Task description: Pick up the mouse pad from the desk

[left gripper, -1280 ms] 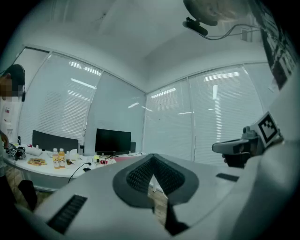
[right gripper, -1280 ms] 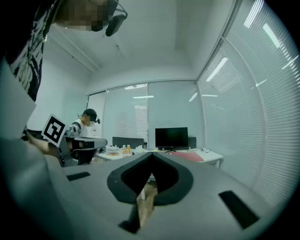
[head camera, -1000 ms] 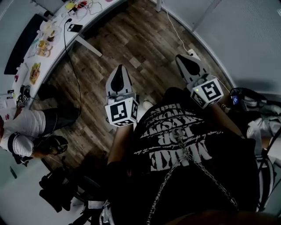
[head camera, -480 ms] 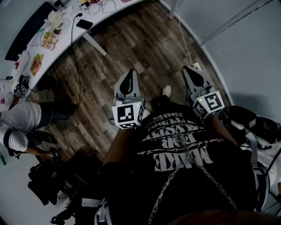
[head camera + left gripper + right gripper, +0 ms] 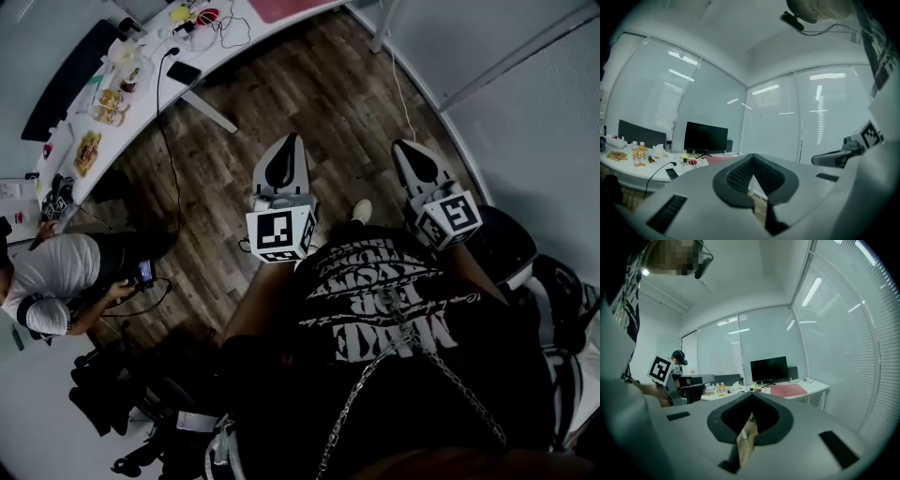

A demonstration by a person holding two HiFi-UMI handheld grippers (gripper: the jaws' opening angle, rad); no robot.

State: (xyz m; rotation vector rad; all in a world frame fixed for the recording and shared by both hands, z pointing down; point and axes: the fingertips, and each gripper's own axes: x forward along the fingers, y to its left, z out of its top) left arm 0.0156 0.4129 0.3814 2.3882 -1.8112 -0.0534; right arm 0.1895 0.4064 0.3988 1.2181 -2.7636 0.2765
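The mouse pad is a flat reddish sheet on the far end of the white desk, at the top edge of the head view. It also shows as a red pad in the right gripper view and a pink strip in the left gripper view. My left gripper and right gripper are held level over the wooden floor, well short of the desk. Both are shut with nothing between the jaws, as the left gripper and the right gripper show in their own views.
A black monitor stands behind the pad. Snacks, bottles, a phone and cables clutter the desk. A person sits at the left by dark bags. Glass walls with blinds close the room; a cord runs along the right wall.
Both grippers have travelled forward over the floor towards the desk, side by side. The desk and the red pad have come further into the head view. Both stay shut.
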